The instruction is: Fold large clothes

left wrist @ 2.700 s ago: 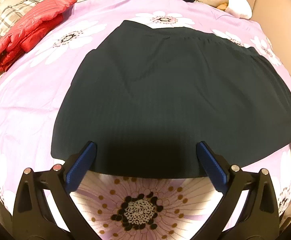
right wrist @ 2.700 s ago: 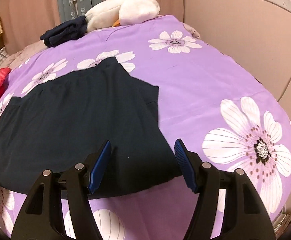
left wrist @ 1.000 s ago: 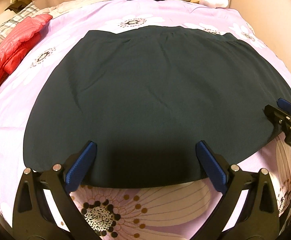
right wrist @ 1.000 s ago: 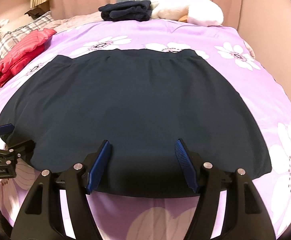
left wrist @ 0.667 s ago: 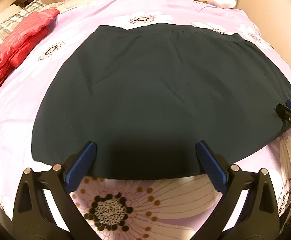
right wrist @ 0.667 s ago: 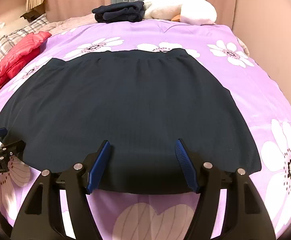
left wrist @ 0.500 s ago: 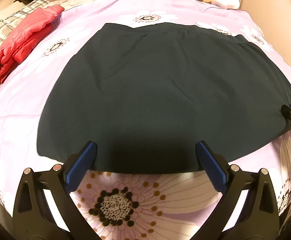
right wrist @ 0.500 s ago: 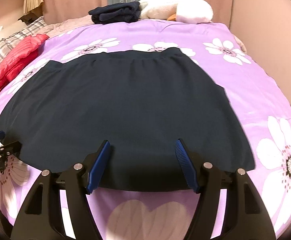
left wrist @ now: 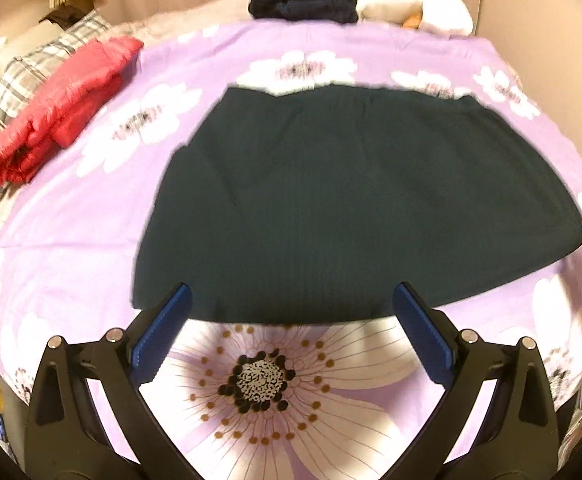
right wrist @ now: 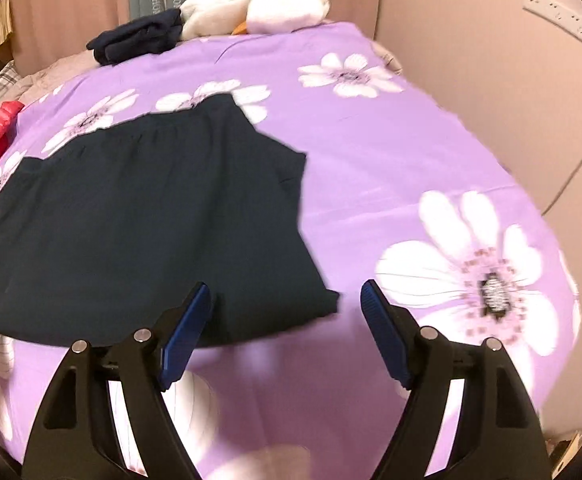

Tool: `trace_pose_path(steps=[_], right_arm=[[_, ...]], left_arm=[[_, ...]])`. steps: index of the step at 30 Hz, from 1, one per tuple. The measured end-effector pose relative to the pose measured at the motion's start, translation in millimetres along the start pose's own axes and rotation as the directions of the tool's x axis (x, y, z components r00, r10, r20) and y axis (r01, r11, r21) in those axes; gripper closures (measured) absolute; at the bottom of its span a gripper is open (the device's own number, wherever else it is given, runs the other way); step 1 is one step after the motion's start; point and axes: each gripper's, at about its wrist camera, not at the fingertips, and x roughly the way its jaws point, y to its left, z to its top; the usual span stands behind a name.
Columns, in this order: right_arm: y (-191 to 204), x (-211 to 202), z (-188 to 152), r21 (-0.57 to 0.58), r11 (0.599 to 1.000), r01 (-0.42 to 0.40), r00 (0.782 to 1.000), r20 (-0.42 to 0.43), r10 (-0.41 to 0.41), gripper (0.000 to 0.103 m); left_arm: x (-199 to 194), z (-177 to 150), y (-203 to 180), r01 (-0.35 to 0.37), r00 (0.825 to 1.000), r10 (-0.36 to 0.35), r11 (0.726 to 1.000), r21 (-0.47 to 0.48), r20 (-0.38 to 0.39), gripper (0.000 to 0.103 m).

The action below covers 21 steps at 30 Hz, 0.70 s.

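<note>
Skirt (left wrist: 355, 200): dark, spread flat mid-bed, hem nearest both tongs.
Left gripper (left wrist: 291, 332): jaws wide, empty, above hem.
Right gripper (right wrist: 285, 326): jaws opening, empty, skirt's right hem corner below the gap.
Risk: pinching only the top layer, or quilt with it, would likely skew the fold.
Quilt (left wrist: 91, 216): purple, floral.
Beyond skirt: red jacket (left wrist: 63, 104) left, navy pile (left wrist: 303, 4) and white pillow (left wrist: 411, 12) behind; curtains, wall.

left wrist: near, downward | right wrist: same | shared: dark skirt (left wrist: 355, 200)
</note>
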Motion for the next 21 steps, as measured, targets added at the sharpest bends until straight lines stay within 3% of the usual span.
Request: trace_pose_path(steps=[3, 4, 6, 9, 16, 18, 21], right_arm=[[1, -31, 6, -0.008, 0.999, -0.047, 0.999, 0.026, 0.047, 0.023], [4, -40, 8, -0.014, 0.998, -0.053, 0.998, 0.037, 0.053, 0.011], [12, -66, 18, -0.022, 0.996, -0.081, 0.994, 0.075, 0.082, 0.002], [28, -103, 30, -0.045, 0.988, -0.145, 0.980, 0.131, 0.150, 0.001], [68, -169, 58, -0.105, 0.984, -0.144, 0.959, 0.232, 0.165, 0.001], [75, -185, 65, -0.118, 0.977, -0.178, 0.949, 0.243, 0.202, 0.001], [87, -202, 68, -0.140, 0.968, -0.208, 0.942, 0.239, 0.237, 0.001]], left_arm=[[-24, 11, -4, -0.017, 0.999, 0.017, 1.000, 0.004, 0.044, 0.002], [-36, 17, -5, -0.018, 0.998, 0.017, 1.000, 0.003, 0.066, 0.002], [-60, 28, -7, -0.007, 0.996, 0.007, 1.000, -0.010, 0.094, 0.002], [-91, 42, -9, 0.007, 0.994, -0.005, 1.000, -0.024, 0.112, 0.002], [-152, 71, -13, -0.028, 0.986, 0.035, 0.999, -0.042, 0.163, 0.002], [-168, 78, -12, 0.012, 0.984, -0.002, 0.999, -0.052, 0.179, 0.002], [-183, 79, -16, 0.006, 0.980, 0.004, 0.999, -0.052, 0.201, 0.002]])
